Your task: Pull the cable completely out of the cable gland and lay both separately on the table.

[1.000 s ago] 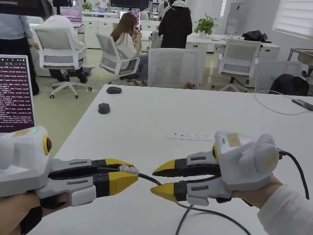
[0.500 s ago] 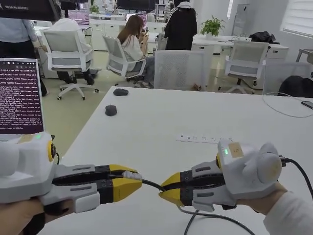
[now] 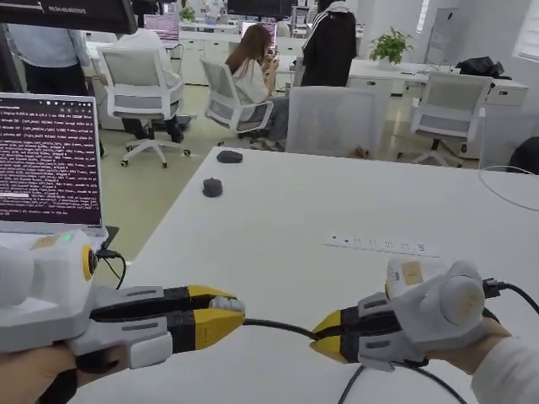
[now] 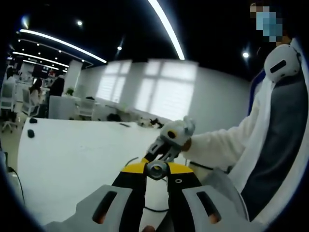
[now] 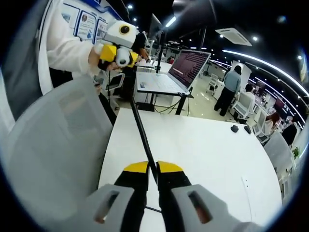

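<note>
Our right gripper [image 3: 318, 333] has clamped the cable [image 3: 278, 326] and drawn away; left gripper [image 3: 238, 311] pinches the cable gland [image 3: 226, 300] — we judge extraction underway.

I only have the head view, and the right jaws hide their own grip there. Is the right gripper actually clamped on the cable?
Observer: Yes. The right gripper view shows the right gripper shut on the cable.
Operator: Does the left one have the gland?
Observer: Yes. In the left gripper view the left gripper is shut on the gland, its round end facing the camera.
Operator: Any slack between them?
Observer: None that the right gripper view shows: the cable runs straight from the right jaws to the left gripper's tips.
</note>
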Motion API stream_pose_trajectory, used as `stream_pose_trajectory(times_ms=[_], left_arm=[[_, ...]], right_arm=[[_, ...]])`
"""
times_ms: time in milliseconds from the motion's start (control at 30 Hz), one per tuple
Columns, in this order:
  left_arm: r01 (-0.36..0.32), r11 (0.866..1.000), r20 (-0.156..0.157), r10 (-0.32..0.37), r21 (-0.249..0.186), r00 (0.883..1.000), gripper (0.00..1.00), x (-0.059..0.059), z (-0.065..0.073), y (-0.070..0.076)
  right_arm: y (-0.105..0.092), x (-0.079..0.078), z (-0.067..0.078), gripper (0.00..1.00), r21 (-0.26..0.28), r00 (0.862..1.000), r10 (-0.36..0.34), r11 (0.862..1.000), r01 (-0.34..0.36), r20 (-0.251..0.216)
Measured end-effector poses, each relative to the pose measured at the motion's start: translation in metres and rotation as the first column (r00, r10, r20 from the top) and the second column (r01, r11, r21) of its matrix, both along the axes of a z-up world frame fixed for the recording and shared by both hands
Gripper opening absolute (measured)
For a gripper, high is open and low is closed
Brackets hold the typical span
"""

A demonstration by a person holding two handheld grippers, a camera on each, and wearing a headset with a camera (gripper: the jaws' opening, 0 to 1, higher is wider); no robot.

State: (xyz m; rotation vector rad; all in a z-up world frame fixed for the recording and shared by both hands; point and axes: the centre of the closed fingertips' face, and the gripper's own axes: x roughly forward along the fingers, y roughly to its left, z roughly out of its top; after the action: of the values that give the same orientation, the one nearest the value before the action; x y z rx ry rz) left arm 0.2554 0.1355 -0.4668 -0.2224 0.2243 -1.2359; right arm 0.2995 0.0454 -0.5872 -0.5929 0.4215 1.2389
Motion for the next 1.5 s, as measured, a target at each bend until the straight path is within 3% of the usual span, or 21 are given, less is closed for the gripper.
stream_pose_trajectory(times_ms=[133,267,500,667,733,967,1267,1500], left_arm=[[-0.021,1.0,-0.013,0.021,0.002,1.0,0.16,0.003,-0.005,0.009],[-0.032,0.999,-0.029,0.032,0.005,0.999,0.16,0.003,-0.011,0.012],[-0.04,0.999,-0.071,0.04,0.002,0.997,0.16,0.004,-0.026,0.01],[-0.025,0.999,-0.091,0.028,0.027,0.995,0.16,0.001,-0.037,0.006],[-0.025,0.999,-0.094,0.027,0.022,0.995,0.16,0.001,-0.039,0.005],[-0.034,0.999,-0.108,0.036,0.016,0.993,0.16,0.004,-0.044,0.004],[-0.066,0.998,-0.139,0.067,0.015,0.988,0.16,0.011,-0.055,0.009],[-0.075,0.997,-0.161,0.076,0.01,0.984,0.16,0.015,-0.062,0.006]], right_arm=[[-0.011,0.017,-0.021,0.04,-0.079,0.999,-0.037,0.996,0.036,-0.008],[-0.019,0.036,-0.036,0.04,-0.096,0.996,-0.082,0.992,0.08,-0.024],[-0.032,0.076,-0.074,0.04,-0.162,0.982,-0.182,0.972,0.172,-0.044],[-0.033,0.091,-0.093,0.04,-0.178,0.977,-0.202,0.966,0.188,-0.066],[-0.035,0.097,-0.108,0.04,-0.199,0.972,-0.215,0.961,0.194,-0.09],[-0.048,0.105,-0.155,0.04,-0.3,0.95,-0.261,0.932,0.203,-0.168],[-0.05,0.103,-0.176,0.05,-0.305,0.936,-0.278,0.93,0.206,-0.216],[-0.051,0.103,-0.177,0.05,-0.286,0.932,-0.281,0.934,0.212,-0.228]])
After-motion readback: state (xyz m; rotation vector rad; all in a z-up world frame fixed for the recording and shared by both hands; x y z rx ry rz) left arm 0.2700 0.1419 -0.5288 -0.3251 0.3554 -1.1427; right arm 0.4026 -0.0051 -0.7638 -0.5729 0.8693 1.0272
